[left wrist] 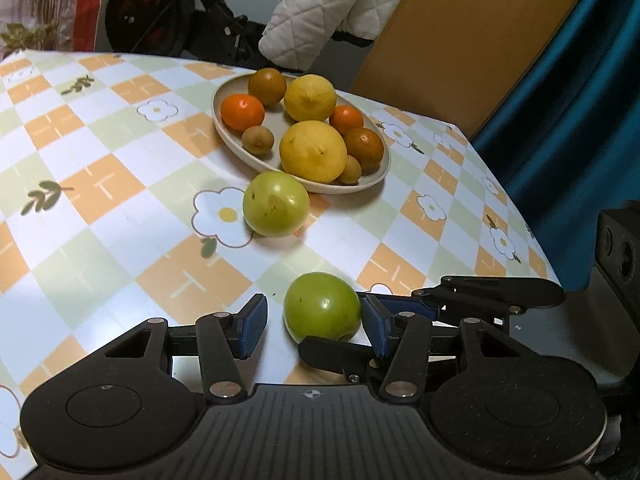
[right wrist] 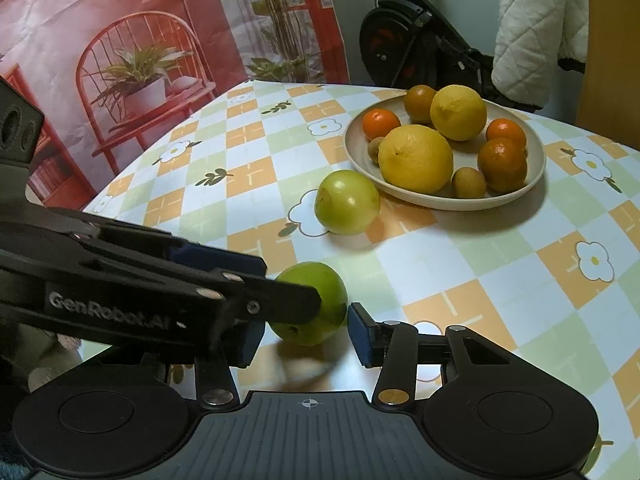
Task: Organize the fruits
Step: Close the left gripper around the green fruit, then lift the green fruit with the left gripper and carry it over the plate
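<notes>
A green apple (left wrist: 322, 306) lies on the checked tablecloth between the fingers of both grippers; it also shows in the right wrist view (right wrist: 316, 304). My left gripper (left wrist: 316, 326) is open, its right pad touching the apple, its left pad apart from it. My right gripper (right wrist: 304, 334) is open around the same apple, and the left gripper's fingers cross in front of it. A second, paler green apple (left wrist: 276, 204) (right wrist: 347, 202) lies just in front of a beige plate (left wrist: 224, 128) (right wrist: 532, 176) that holds lemons, oranges and small brown fruits.
The table (left wrist: 100, 200) carries a flowered orange-and-green checked cloth. Its far edge meets an exercise bike (left wrist: 160, 12), a white quilted cloth (left wrist: 320, 12) and a brown board (left wrist: 472, 40). A printed backdrop (right wrist: 140, 60) hangs at the left in the right wrist view.
</notes>
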Tool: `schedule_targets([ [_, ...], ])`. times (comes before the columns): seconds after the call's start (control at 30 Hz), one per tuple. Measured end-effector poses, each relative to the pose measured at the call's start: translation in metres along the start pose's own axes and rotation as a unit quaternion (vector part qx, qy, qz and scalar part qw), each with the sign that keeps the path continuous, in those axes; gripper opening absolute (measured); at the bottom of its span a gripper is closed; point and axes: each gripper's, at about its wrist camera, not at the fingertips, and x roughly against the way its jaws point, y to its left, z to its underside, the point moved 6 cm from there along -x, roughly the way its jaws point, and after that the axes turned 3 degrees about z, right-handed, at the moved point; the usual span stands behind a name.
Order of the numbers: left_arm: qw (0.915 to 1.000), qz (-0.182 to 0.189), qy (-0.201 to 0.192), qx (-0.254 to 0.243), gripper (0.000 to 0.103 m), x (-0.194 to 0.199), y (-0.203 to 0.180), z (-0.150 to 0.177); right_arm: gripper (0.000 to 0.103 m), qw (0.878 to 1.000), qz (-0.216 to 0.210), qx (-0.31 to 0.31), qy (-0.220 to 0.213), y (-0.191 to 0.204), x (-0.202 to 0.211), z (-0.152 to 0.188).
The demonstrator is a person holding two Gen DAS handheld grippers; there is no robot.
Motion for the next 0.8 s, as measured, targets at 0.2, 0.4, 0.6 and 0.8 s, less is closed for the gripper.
schedule_targets([
  [0.2, 0.9999, 0.013, 0.003, 0.005, 0.047, -0.003, -0.001, 0.000, 0.042, 1.000, 0.001, 0.001, -0.003, 0.000, 0.000, 0.000],
  [0.4, 0.9999, 0.012, 0.002, 0.003, 0.047, -0.004, -0.002, 0.000, 0.042, 1.000, 0.002, 0.000, -0.004, 0.000, 0.000, -0.001],
  [0.6, 0.9999, 0.013, 0.001, 0.002, 0.047, -0.003, -0.003, -0.002, 0.042, 1.000, 0.003, -0.001, -0.006, 0.000, 0.002, -0.001],
  [0.8, 0.9998, 0.016, -0.009, -0.008, 0.047, 0.002, -0.010, -0.011, 0.042, 1.000, 0.010, 0.000, -0.023, -0.003, 0.011, -0.007],
])
